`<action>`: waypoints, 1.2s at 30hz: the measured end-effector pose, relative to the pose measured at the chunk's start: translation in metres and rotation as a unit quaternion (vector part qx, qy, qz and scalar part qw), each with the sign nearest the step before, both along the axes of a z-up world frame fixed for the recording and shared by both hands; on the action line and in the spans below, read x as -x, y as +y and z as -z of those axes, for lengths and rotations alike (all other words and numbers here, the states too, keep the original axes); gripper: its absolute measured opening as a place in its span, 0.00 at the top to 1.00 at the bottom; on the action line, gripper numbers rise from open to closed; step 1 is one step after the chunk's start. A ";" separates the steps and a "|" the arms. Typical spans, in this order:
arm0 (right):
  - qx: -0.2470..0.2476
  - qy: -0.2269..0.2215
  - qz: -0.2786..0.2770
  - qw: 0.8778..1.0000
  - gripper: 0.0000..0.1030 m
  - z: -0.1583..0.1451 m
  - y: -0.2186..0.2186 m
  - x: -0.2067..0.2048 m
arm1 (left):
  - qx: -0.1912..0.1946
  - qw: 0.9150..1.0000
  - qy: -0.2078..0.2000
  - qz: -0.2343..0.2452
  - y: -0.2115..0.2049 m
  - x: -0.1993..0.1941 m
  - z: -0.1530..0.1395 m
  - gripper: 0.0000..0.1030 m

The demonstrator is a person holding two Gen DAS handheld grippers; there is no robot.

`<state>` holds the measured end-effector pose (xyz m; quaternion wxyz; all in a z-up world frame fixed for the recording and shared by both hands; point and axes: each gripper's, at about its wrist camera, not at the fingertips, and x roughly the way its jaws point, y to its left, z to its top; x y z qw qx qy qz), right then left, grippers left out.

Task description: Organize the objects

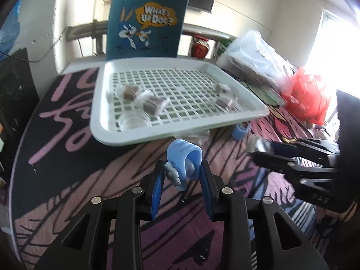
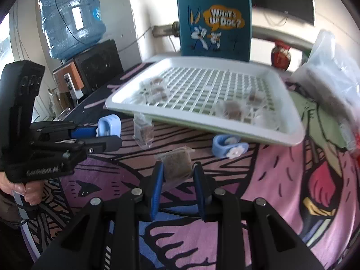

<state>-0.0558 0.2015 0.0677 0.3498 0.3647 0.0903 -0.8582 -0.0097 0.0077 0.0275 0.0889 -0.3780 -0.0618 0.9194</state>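
I'm squeezing my left claw (image 1: 182, 175) onto a pale blue plastic clip (image 1: 184, 160), the blue pads pinching its sides just in front of the white tray (image 1: 225, 124). It's sitting low over the patterned bench (image 1: 67, 157), and the clip is feeling like a light, stiff, slick thing, so I'm judging the flat sides near the hinge as the safest hold; the curled end would likely squirt out.

Over on the other side, my right claw (image 2: 177, 174) is narrowed around a clear packet with a brown block (image 2: 177, 163) inside, pads pressing its edges. I'm reckoning this one is light and crinkly, the wrapper slippery and easy to crush, so I'm wanting the pads on the firm block itself, not the loose film.

More of these wrapped blocks are already lying on the tray's grid. A second packet (image 2: 142, 131) is resting on the bench right at the tray's near edge, and another blue clip with a white flower (image 2: 227, 148) is lying close under the tray's front rim, both waiting. The blue tote bag (image 2: 213, 24) is standing behind the tray.
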 end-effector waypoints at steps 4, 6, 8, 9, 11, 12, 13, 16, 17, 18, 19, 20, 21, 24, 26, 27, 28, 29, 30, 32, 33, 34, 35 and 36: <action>0.014 0.028 0.021 0.999 0.75 -0.008 0.007 -0.003 | 0.029 0.999 0.031 -0.021 0.000 -0.004 -0.004 0.71; 0.016 0.038 0.033 0.999 0.75 -0.008 0.010 -0.003 | 0.033 0.999 0.037 -0.023 -0.001 -0.006 -0.005 0.71; 0.016 0.043 0.044 0.998 0.75 -0.006 0.013 -0.003 | 0.038 0.998 0.045 -0.024 0.000 -0.008 -0.007 0.71; 0.020 0.044 0.048 0.998 0.75 -0.007 0.015 -0.003 | 0.041 0.998 0.048 -0.024 0.001 -0.009 -0.008 0.71; 0.029 0.050 0.056 0.997 0.75 -0.009 0.020 -0.004 | 0.050 0.997 0.055 -0.023 0.003 -0.010 -0.009 0.71; 0.031 0.050 0.060 0.996 0.75 -0.009 0.022 -0.004 | 0.053 0.997 0.056 -0.023 0.005 -0.011 -0.010 0.71; 0.032 0.050 0.063 0.996 0.75 -0.009 0.022 -0.003 | 0.056 0.996 0.059 -0.021 0.006 -0.012 -0.010 0.71; 0.034 0.051 0.061 0.996 0.75 -0.009 0.022 -0.003 | 0.056 0.996 0.064 -0.019 0.006 -0.013 -0.011 0.71; 0.034 0.053 0.057 0.996 0.75 -0.010 0.022 -0.004 | 0.055 0.996 0.065 -0.020 0.005 -0.013 -0.012 0.71; 0.034 0.056 0.057 0.996 0.75 -0.010 0.021 -0.005 | 0.054 0.996 0.066 -0.021 0.004 -0.014 -0.012 0.71; 0.033 0.060 0.057 0.996 0.75 -0.010 0.021 -0.007 | 0.052 0.996 0.067 -0.022 0.004 -0.014 -0.012 0.71; 0.033 0.063 0.056 0.996 0.75 -0.010 0.021 -0.008 | 0.051 0.996 0.068 -0.024 0.003 -0.015 -0.012 0.71; 0.033 0.067 0.056 0.996 0.75 -0.011 0.021 -0.009 | 0.050 0.996 0.069 -0.024 0.003 -0.015 -0.012 0.71; 0.039 0.073 0.057 0.995 0.75 -0.013 0.024 -0.012 | 0.051 0.996 0.072 -0.026 0.003 -0.016 -0.013 0.71; 0.044 0.073 0.059 0.995 0.75 -0.013 0.026 -0.012 | 0.052 0.996 0.073 -0.026 0.003 -0.016 -0.013 0.71; 0.046 0.073 0.058 0.995 0.75 -0.014 0.027 -0.012 | 0.051 0.996 0.073 -0.026 0.003 -0.016 -0.013 0.71; 0.048 0.073 0.059 0.994 0.75 -0.014 0.027 -0.011 | 0.051 0.996 0.072 -0.026 0.003 -0.016 -0.013 0.71; 0.048 0.073 0.058 0.994 0.75 -0.014 0.027 -0.011 | 0.049 0.996 0.071 -0.027 0.002 -0.016 -0.013 0.71; 0.049 0.073 0.058 0.994 0.75 -0.014 0.027 -0.011 | 0.047 0.996 0.069 -0.028 0.001 -0.015 -0.013 0.71; 0.050 0.074 0.058 0.994 0.75 -0.014 0.027 -0.012 | 0.044 0.996 0.068 -0.029 0.000 -0.015 -0.013 0.71; 0.051 0.074 0.057 0.994 0.75 -0.014 0.027 -0.012 | 0.043 0.996 0.067 -0.030 -0.001 -0.015 -0.013 0.71; 0.051 0.074 0.058 0.994 0.75 -0.014 0.028 -0.012 | 0.043 0.996 0.067 -0.030 -0.001 -0.015 -0.012 0.71; 0.052 0.074 0.057 0.994 0.75 -0.014 0.028 -0.012 | 0.042 0.996 0.067 -0.031 -0.001 -0.015 -0.012 0.71; 0.053 0.074 0.057 0.994 0.75 -0.014 0.028 -0.012 | 0.041 0.996 0.067 -0.031 -0.002 -0.014 -0.012 0.71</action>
